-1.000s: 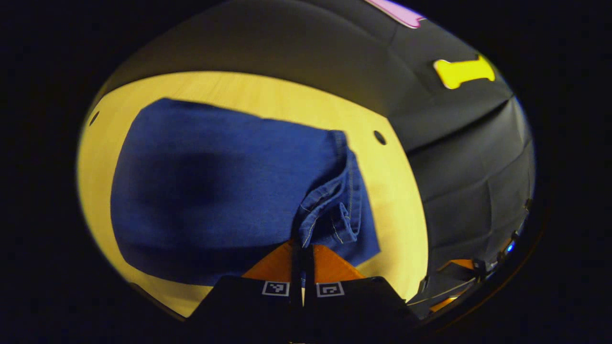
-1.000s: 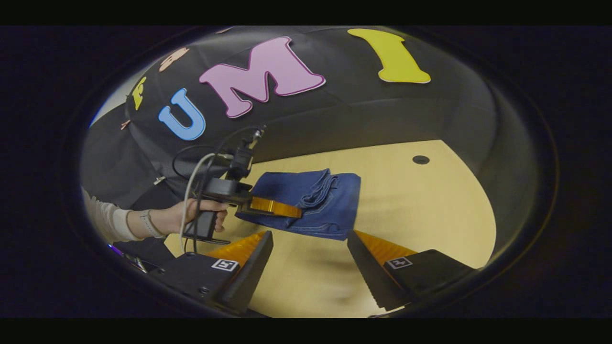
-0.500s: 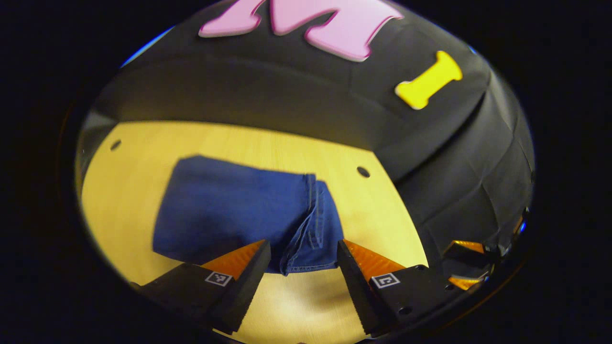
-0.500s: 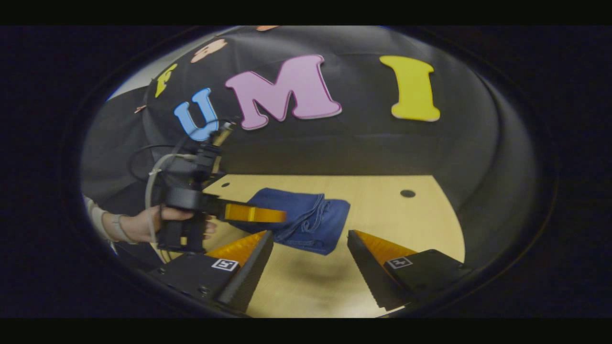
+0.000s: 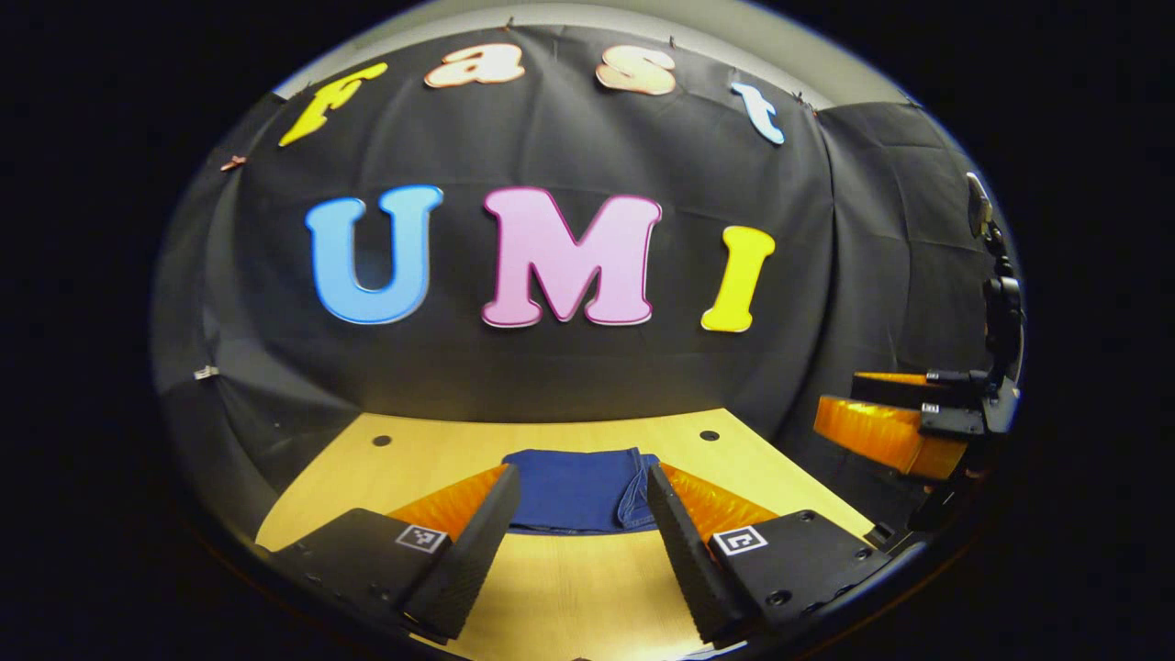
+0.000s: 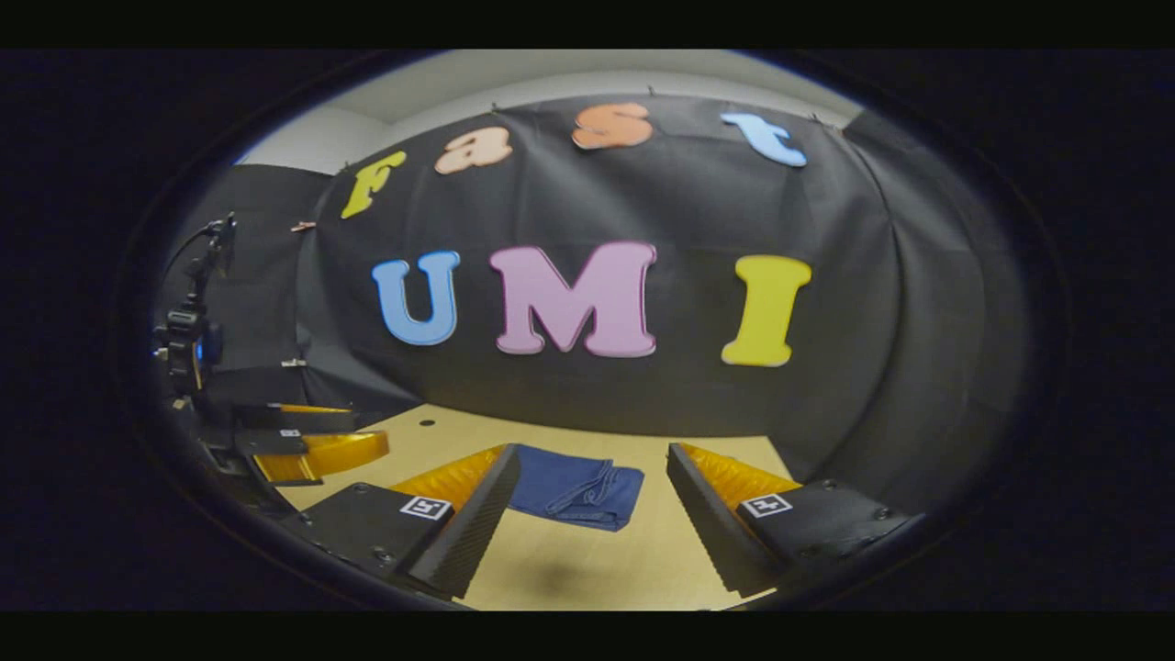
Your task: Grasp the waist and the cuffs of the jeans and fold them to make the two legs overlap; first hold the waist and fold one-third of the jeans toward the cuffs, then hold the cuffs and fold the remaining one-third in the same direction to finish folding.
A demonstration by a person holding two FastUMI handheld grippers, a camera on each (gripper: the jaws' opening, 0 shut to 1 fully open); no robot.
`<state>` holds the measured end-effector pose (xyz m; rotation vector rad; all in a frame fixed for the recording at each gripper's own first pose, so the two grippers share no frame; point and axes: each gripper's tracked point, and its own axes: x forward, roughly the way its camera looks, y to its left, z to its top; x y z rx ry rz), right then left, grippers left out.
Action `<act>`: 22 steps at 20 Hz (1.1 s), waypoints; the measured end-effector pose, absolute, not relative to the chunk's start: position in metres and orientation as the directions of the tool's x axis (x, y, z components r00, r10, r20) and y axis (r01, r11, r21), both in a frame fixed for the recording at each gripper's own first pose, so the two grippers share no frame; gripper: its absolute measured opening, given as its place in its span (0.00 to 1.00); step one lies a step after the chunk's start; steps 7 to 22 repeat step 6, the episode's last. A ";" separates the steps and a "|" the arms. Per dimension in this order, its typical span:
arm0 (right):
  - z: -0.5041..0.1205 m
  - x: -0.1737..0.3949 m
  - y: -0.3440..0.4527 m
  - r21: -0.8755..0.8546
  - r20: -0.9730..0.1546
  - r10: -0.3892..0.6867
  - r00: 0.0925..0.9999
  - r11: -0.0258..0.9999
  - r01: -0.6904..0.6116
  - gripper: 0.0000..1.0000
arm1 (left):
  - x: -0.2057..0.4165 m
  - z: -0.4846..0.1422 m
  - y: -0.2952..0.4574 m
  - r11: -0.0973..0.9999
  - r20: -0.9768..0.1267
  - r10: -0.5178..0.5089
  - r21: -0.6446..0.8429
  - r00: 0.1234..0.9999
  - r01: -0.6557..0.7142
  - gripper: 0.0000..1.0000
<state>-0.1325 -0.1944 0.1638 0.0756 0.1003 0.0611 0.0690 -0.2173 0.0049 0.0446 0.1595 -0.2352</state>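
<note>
The pale, smooth-grained wooden table [image 5: 587, 588] with small round holes is lying under both my tongs. On it, the blue denim jeans [image 5: 578, 491], folded into a compact soft rectangle with stitched hems bunching along one edge [image 6: 576, 491], are resting flat. I am holding my left gripper [image 5: 584, 523] released, its ridged, wedge-shaped fingers spread wide, the jeans lying beyond and between them, untouched. My right gripper [image 6: 593, 514] is likewise gaping and empty, the jeans sitting ahead, nearer its left finger.
</note>
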 end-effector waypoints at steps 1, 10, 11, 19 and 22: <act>0.176 -0.149 -0.193 0.055 -0.071 0.038 0.997 0.998 -0.034 1.00 | 0.050 0.010 -0.210 0.976 -0.139 -0.212 0.021 0.967 0.217 0.89; 0.215 -0.235 -0.137 0.130 -0.006 0.101 0.995 0.987 -0.099 0.98 | -0.049 0.050 -0.184 0.985 -0.030 -0.169 0.040 0.985 0.170 0.90; 0.215 -0.235 -0.137 0.130 -0.006 0.101 0.995 0.987 -0.099 0.98 | -0.049 0.050 -0.184 0.985 -0.030 -0.169 0.040 0.985 0.170 0.90; 0.215 -0.235 -0.137 0.130 -0.006 0.101 0.995 0.987 -0.099 0.98 | -0.049 0.050 -0.184 0.985 -0.030 -0.169 0.040 0.985 0.170 0.90; 0.215 -0.235 -0.137 0.130 -0.006 0.101 0.995 0.987 -0.099 0.98 | -0.049 0.050 -0.184 0.985 -0.030 -0.169 0.040 0.985 0.170 0.90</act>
